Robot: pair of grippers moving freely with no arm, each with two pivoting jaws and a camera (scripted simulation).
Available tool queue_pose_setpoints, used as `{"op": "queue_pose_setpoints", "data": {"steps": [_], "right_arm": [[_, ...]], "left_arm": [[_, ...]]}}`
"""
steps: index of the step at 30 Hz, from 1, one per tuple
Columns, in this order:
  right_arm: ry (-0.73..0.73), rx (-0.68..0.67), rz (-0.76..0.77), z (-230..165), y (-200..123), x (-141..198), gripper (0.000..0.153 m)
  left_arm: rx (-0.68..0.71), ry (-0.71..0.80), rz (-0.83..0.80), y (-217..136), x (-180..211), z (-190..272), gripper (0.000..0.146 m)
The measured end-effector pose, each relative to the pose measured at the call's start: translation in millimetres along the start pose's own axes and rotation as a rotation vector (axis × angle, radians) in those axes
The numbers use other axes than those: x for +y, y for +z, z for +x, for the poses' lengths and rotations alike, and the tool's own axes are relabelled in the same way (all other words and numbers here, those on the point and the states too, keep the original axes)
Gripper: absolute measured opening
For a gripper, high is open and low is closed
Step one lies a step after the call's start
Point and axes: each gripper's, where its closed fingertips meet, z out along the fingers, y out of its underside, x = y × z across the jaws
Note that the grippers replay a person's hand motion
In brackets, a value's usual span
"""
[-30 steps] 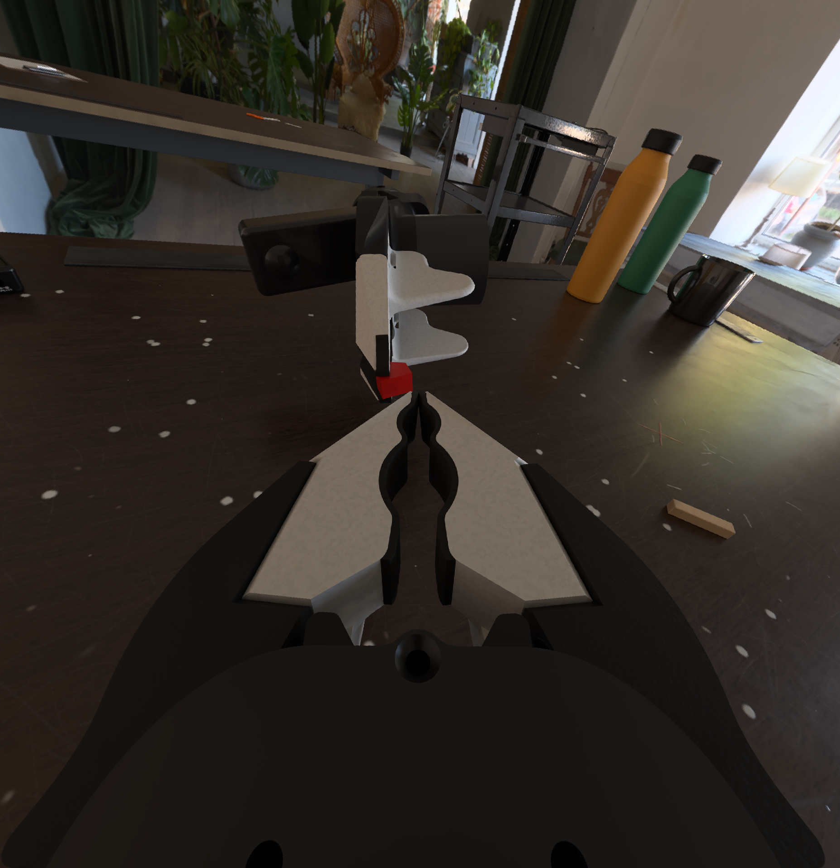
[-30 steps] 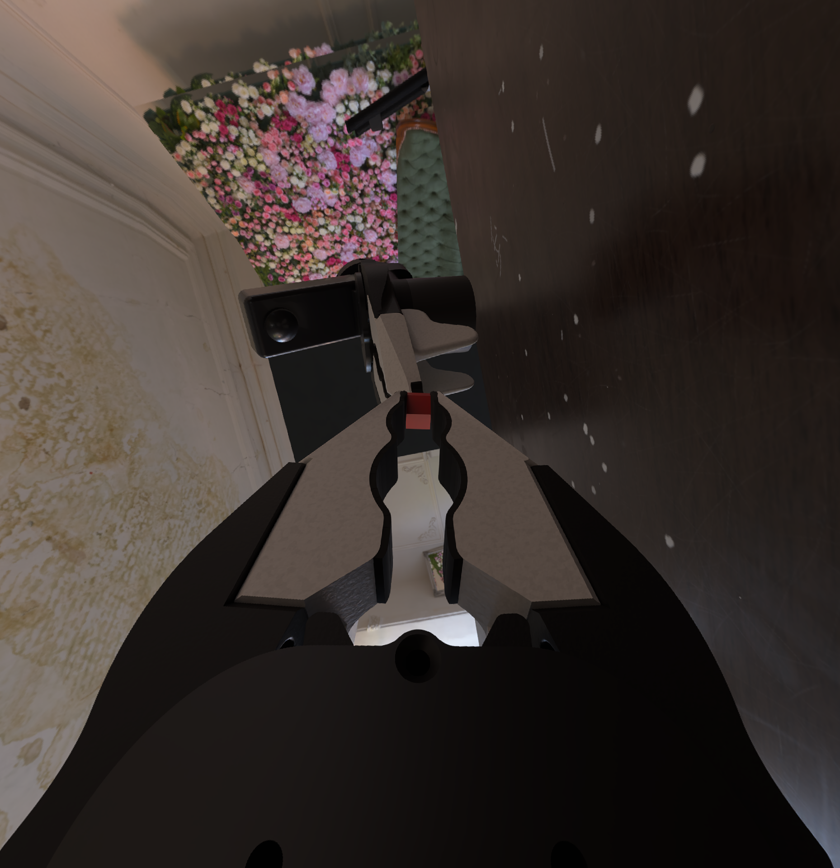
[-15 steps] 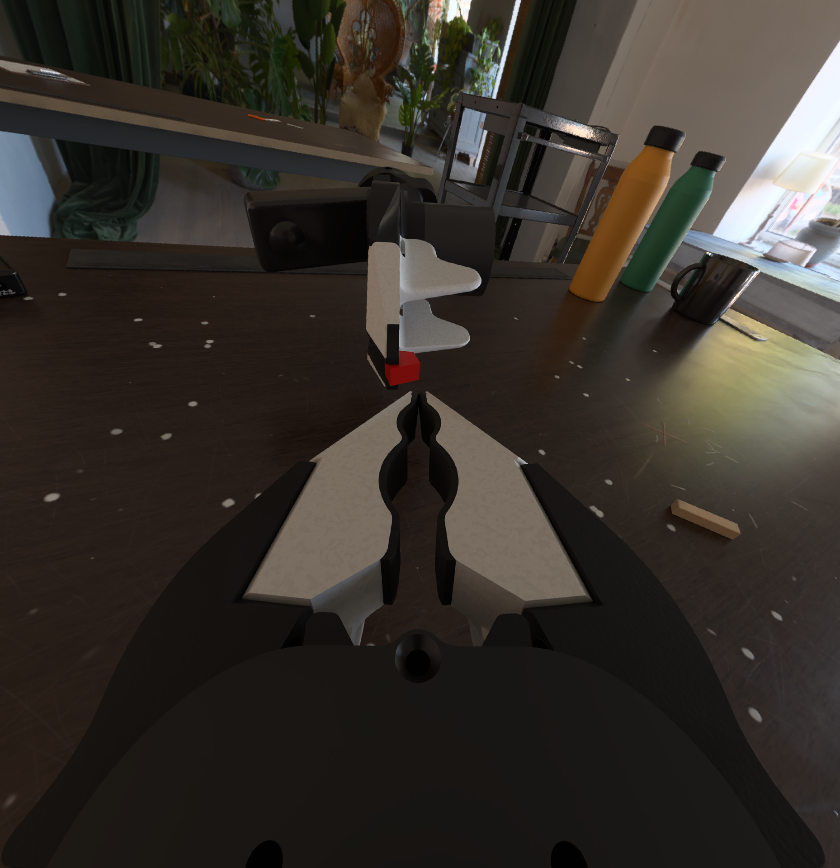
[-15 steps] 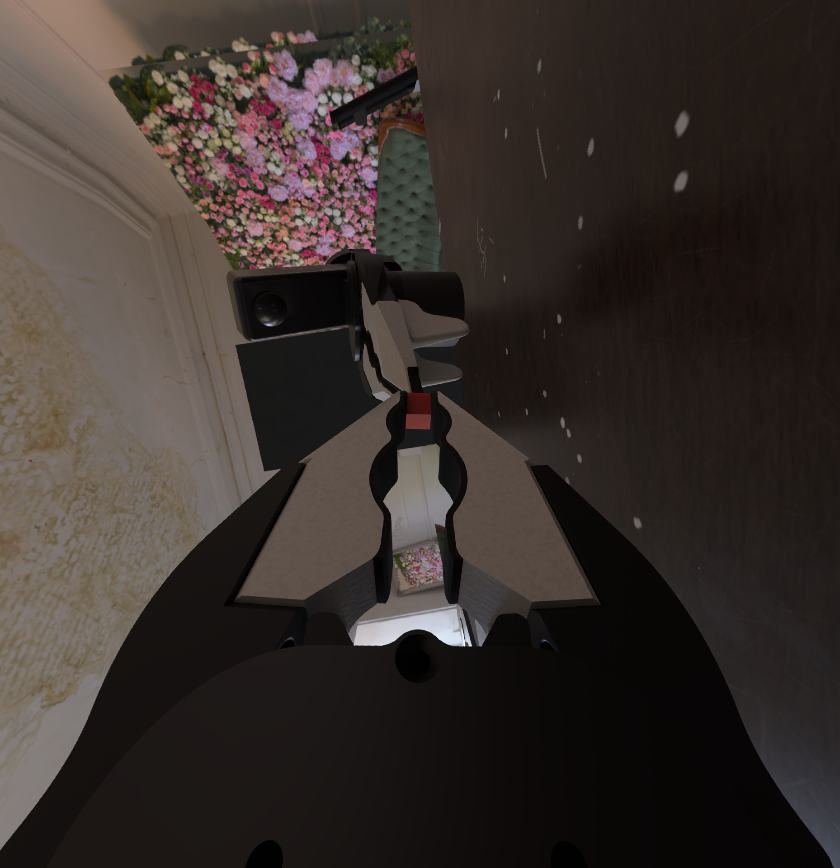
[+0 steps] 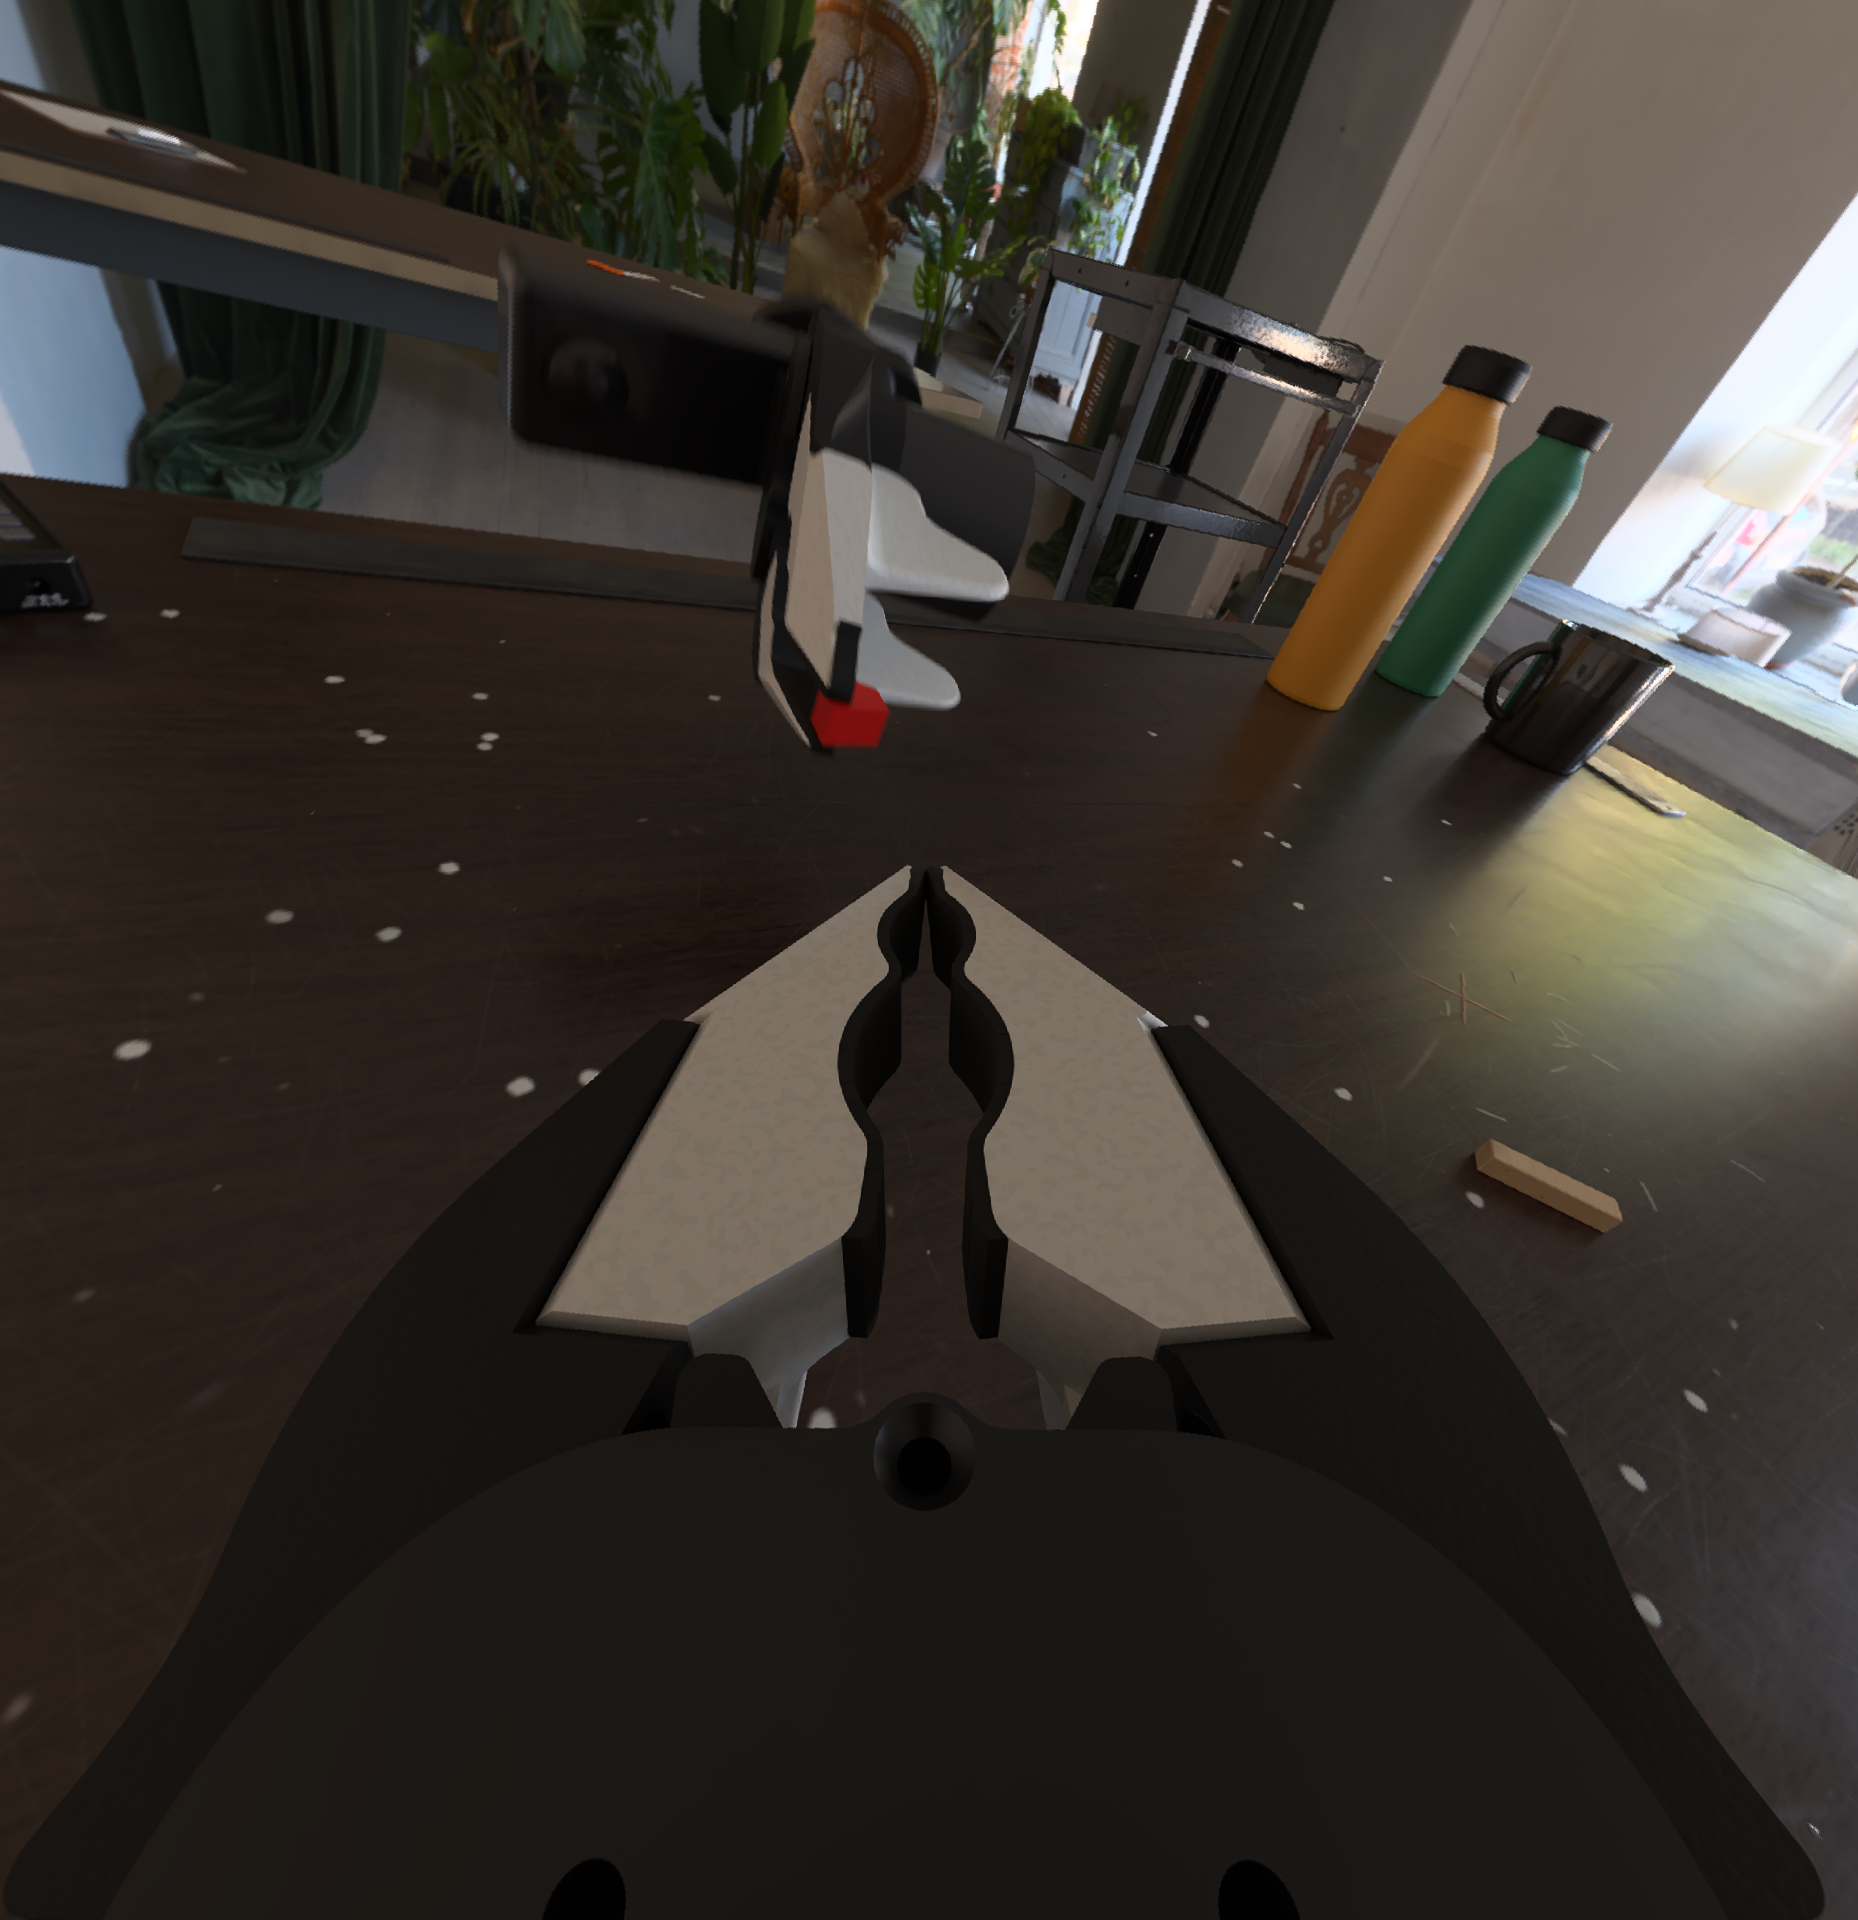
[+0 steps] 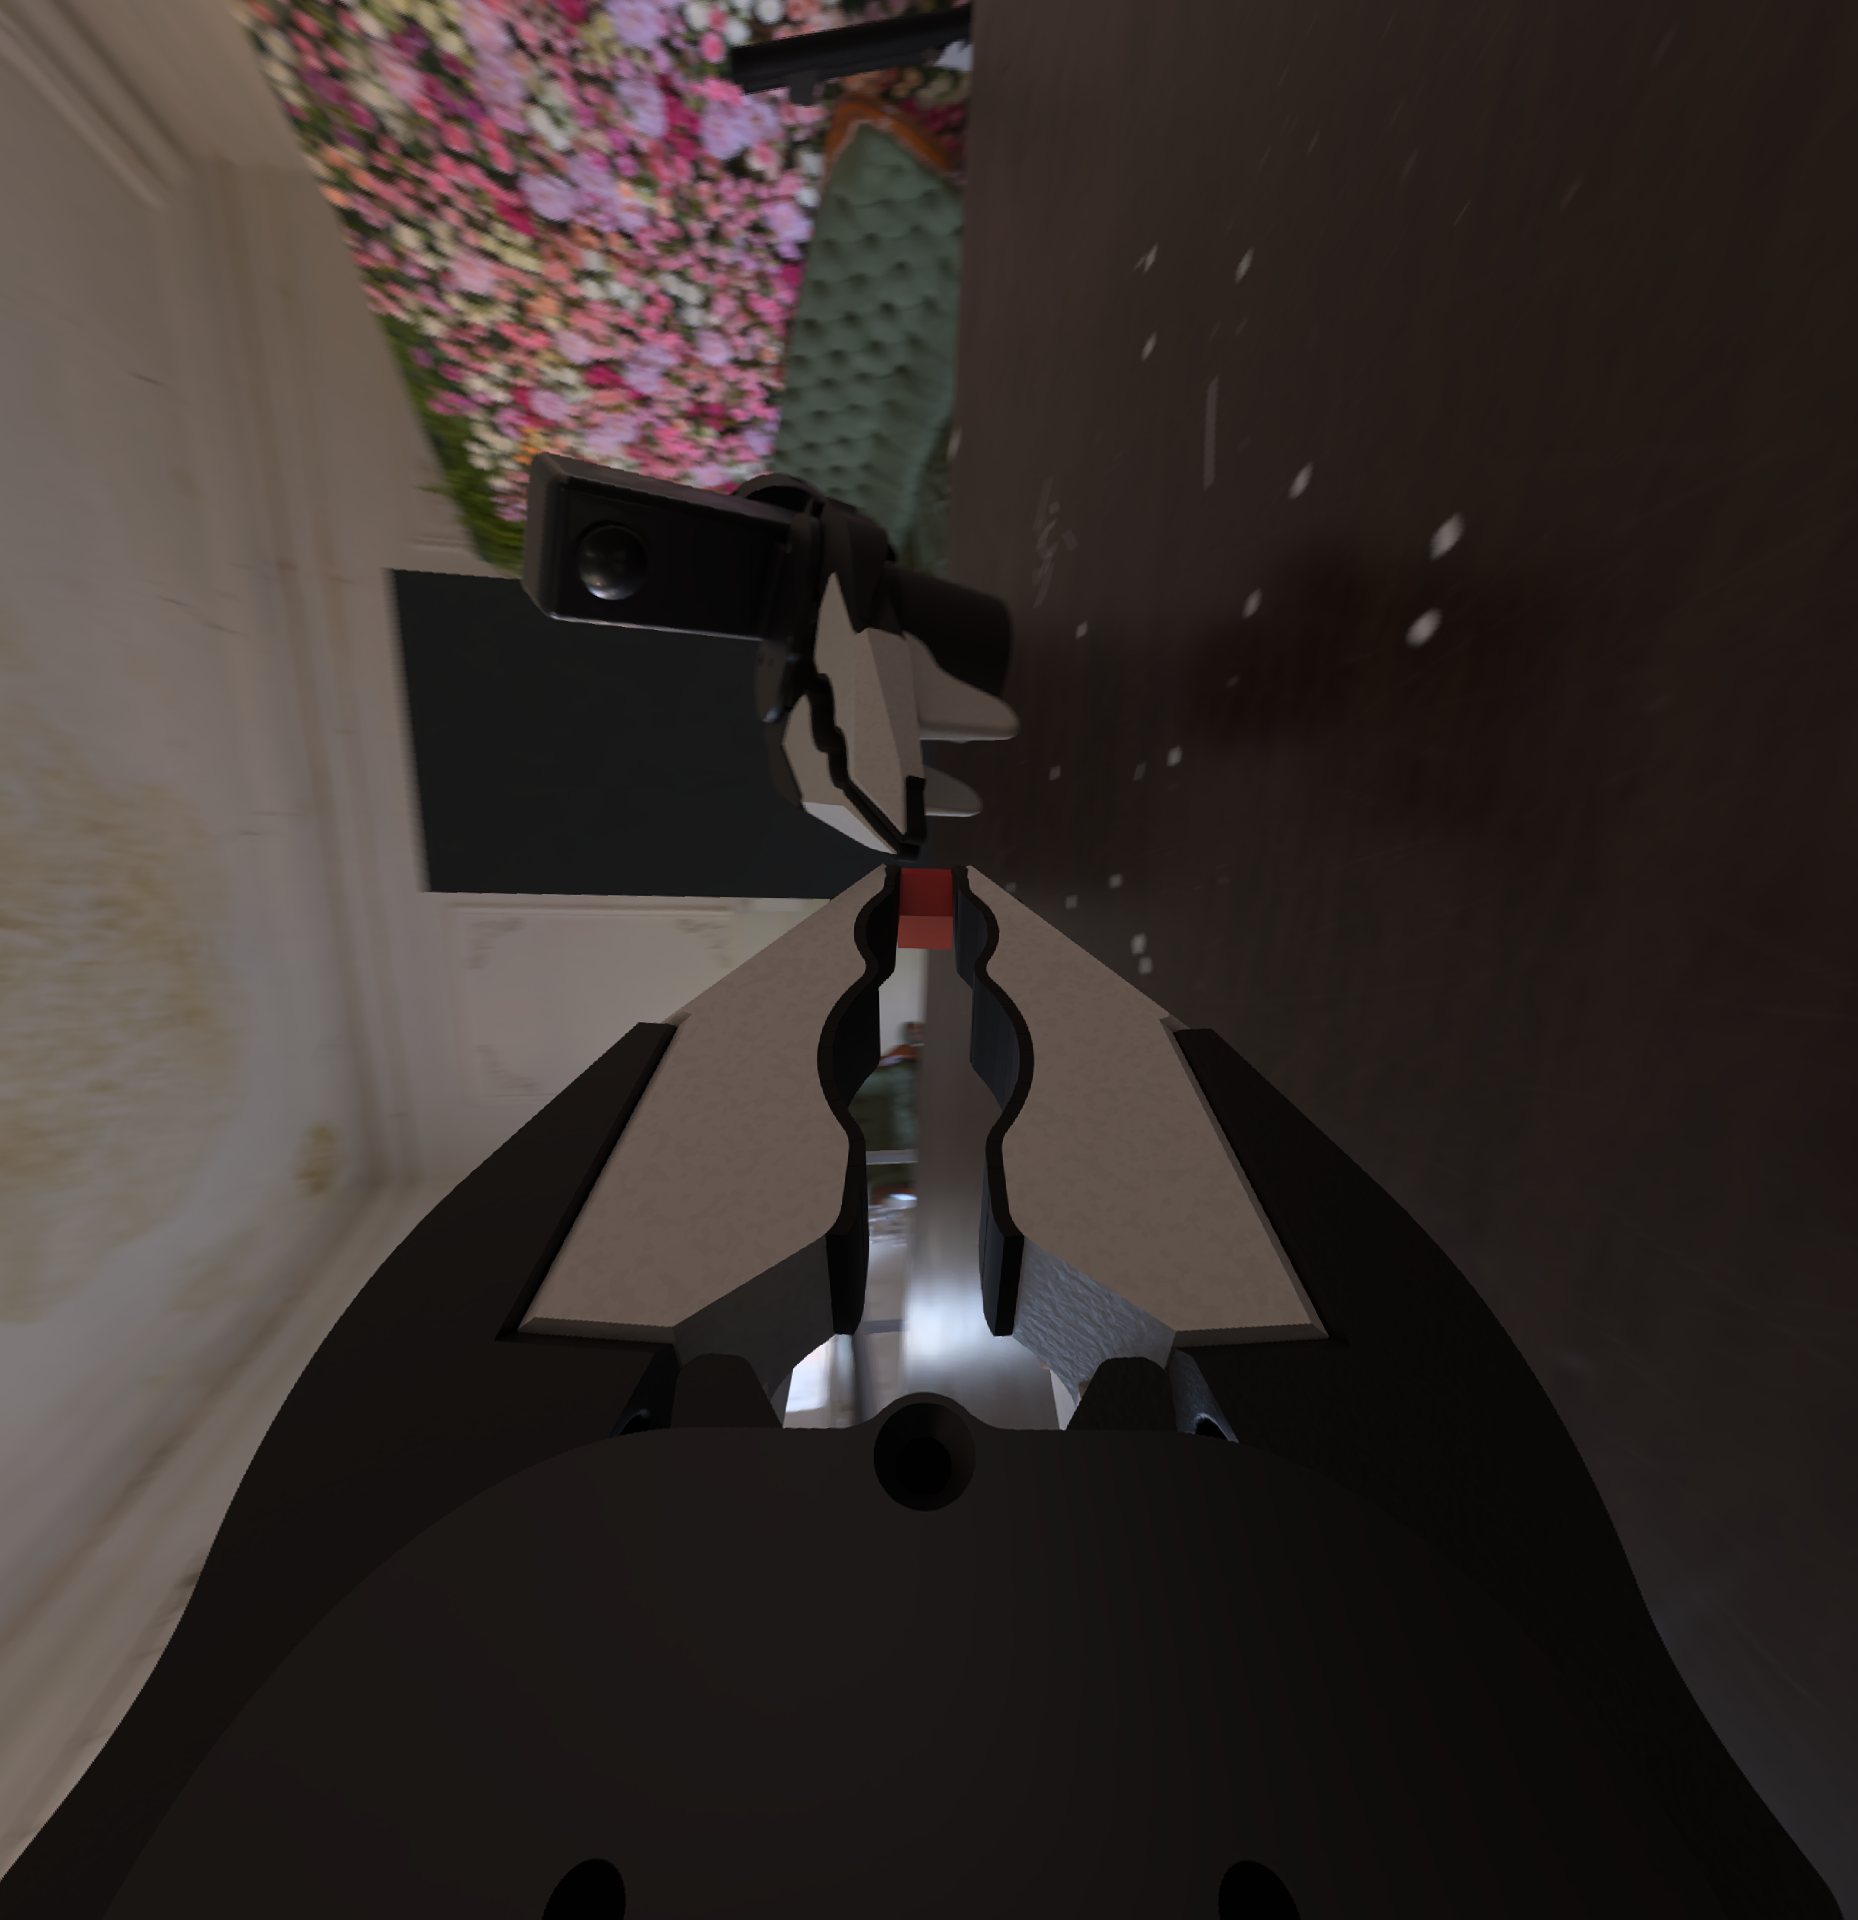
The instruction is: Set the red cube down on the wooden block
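The red cube [image 6: 925,920] is clamped between the tips of my right gripper [image 6: 925,894], which is shut on it. In the left wrist view the right gripper [image 5: 837,717] hangs tilted above the dark table [image 5: 385,1039] with the cube [image 5: 850,719] at its tip. My left gripper [image 5: 925,878] is shut and empty, its tips a short way in front of and below the cube. It also shows in the right wrist view [image 6: 909,847]. The wooden block [image 5: 1548,1198] lies flat on the table, far to the right of both grippers.
An orange bottle [image 5: 1392,530], a green bottle [image 5: 1486,561] and a dark mug [image 5: 1574,707] stand at the table's back right. A black device [image 5: 21,561] sits at the left edge. A metal rack [image 5: 1185,436] stands behind the table.
My right gripper has lifted the red cube up and away from my left gripper's tips and has tilted. The gap between the two grippers has grown. The left gripper stays shut.
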Motion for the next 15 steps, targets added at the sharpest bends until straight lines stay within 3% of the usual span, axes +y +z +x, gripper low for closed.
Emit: {"op": "queue_pose_setpoints", "data": {"steps": [4,8,11,15], "right_arm": [[-0.159,0.149,0.081,-12.6,-28.5,-26.0,0.009],[-0.326,0.337,0.174,-46.0,-49.9,-42.7,0.009],[-0.464,0.489,0.223,-80.4,-57.0,-39.9,0.009],[-0.616,0.784,0.336,-116.8,-78.4,-9.5,0.009]], "left_arm": [[0.010,-0.031,-0.043,-10.3,8.0,-6.9,0.000],[0.079,-0.002,-0.200,-19.7,31.6,-3.8,0.000],[0.169,0.021,-0.341,-27.6,53.4,11.3,0.001],[0.171,0.197,-0.444,-31.5,74.2,26.0,0.010]]}}
